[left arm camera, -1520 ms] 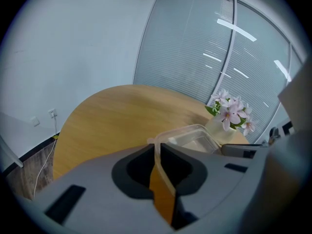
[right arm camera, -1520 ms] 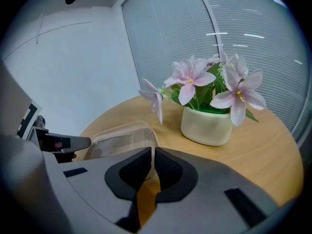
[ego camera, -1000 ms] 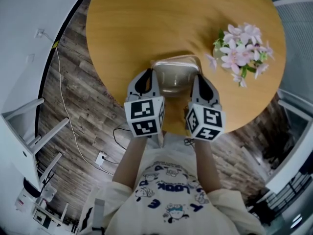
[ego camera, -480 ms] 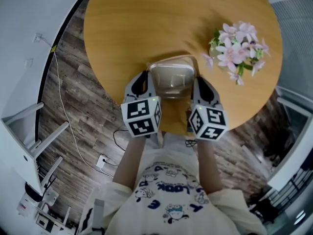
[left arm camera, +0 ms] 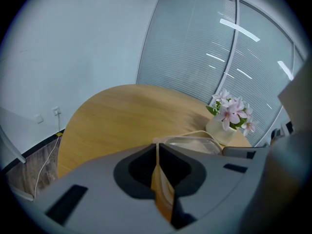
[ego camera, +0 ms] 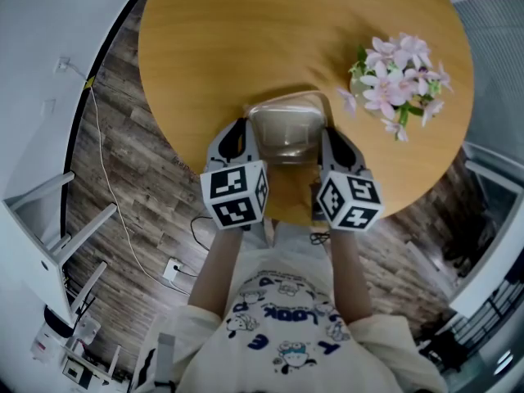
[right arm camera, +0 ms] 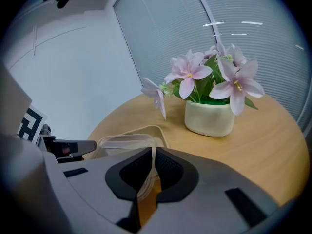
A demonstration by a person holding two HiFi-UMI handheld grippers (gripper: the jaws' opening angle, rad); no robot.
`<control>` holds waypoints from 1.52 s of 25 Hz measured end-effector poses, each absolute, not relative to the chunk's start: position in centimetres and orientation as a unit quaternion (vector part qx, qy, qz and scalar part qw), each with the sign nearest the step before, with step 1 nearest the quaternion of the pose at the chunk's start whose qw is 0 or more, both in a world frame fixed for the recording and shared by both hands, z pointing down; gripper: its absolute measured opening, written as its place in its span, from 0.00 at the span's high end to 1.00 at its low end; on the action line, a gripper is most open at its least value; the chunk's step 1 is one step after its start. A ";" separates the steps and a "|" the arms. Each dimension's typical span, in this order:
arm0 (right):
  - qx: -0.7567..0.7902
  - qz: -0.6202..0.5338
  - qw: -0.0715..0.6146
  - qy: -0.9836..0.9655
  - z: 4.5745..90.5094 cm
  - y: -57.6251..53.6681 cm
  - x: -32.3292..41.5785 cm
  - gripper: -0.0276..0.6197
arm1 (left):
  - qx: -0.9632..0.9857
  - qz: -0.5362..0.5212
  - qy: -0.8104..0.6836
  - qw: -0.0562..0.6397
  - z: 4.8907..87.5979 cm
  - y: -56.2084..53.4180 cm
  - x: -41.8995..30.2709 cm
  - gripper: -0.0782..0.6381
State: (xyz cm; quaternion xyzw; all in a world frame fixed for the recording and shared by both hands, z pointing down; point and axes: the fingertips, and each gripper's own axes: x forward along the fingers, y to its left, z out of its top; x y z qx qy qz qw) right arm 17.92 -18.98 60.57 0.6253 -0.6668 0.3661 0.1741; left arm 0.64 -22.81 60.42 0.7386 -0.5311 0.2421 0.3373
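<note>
We hold the clear plastic container by two opposite sides of its rim, likely so that the thin tub hangs level between us over the desk. The left gripper has its fingers pressed together on the rim's left edge. The right gripper is likewise clamped on the right edge. Beyond the right fingers, well apart, stands a potted pink flower.

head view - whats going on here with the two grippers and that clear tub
A person holds a gripper in each hand. The left gripper and the right gripper are each shut on a side rim of the clear plastic container, at the near edge of the round wooden table. A pot of pink flowers stands apart to its right. Whether the container is lifted cannot be told.
</note>
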 end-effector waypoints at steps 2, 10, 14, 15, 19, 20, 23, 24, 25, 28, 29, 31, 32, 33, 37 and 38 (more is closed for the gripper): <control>0.627 0.367 0.167 -0.666 60.5 -19.1 18.0 0.94 | 0.738 0.239 -0.531 0.341 60.4 -22.8 0.6 0.86; 0.630 0.337 0.162 -0.681 58.6 -20.0 17.4 0.94 | 0.741 0.226 -0.541 0.328 58.9 -23.2 0.0 0.87; 0.632 0.314 0.152 -0.692 56.7 -20.8 17.0 0.94 | 0.747 0.212 -0.547 0.312 56.9 -23.8 -0.4 0.87; 0.633 0.308 0.150 -0.694 56.0 -21.1 16.9 0.94 | 0.749 0.207 -0.549 0.307 56.3 -24.0 -0.5 0.87; 0.637 0.282 0.135 -0.705 53.2 -22.1 16.5 0.94 | 0.758 0.187 -0.555 0.287 53.5 -24.8 -1.0 0.87; 0.638 0.275 0.132 -0.707 52.5 -22.3 16.4 0.94 | 0.760 0.182 -0.556 0.282 52.8 -25.0 -1.1 0.87; 0.642 0.254 0.122 -0.713 50.2 -22.9 16.2 0.94 | 0.768 0.167 -0.558 0.267 50.5 -25.5 -1.3 0.87; 0.643 0.248 0.119 -0.714 49.5 -23.1 16.2 0.94 | 0.770 0.162 -0.559 0.262 49.7 -25.7 -1.3 0.87; 0.645 0.242 0.114 -0.716 48.7 -23.2 16.1 0.94 | 0.773 0.157 -0.559 0.256 48.9 -25.8 -1.4 0.87; 0.651 0.219 0.101 -0.720 46.3 -23.9 16.0 0.94 | 0.780 0.138 -0.561 0.239 46.6 -26.6 -1.5 0.87; 0.652 0.211 0.096 -0.722 45.5 -24.2 15.9 0.94 | 0.783 0.131 -0.562 0.232 45.8 -26.9 -1.6 0.87; 0.655 0.196 0.087 -0.725 43.8 -24.4 15.8 0.94 | 0.789 0.119 -0.562 0.219 44.1 -27.4 -1.7 0.87; 0.656 0.191 0.085 -0.726 43.0 -24.4 15.7 0.94 | 0.790 0.116 -0.562 0.214 43.3 -27.4 -1.7 0.87; 0.656 0.186 0.083 -0.727 42.2 -24.2 15.6 0.94 | 0.792 0.112 -0.562 0.211 42.5 -27.3 -1.8 0.87; 0.661 0.161 0.073 -0.729 39.1 -24.2 15.5 0.94 | 0.799 0.095 -0.561 0.193 39.4 -27.3 -1.9 0.87; 0.663 0.153 0.068 -0.729 38.3 -24.4 15.6 0.94 | 0.802 0.089 -0.561 0.187 38.7 -27.4 -1.9 0.87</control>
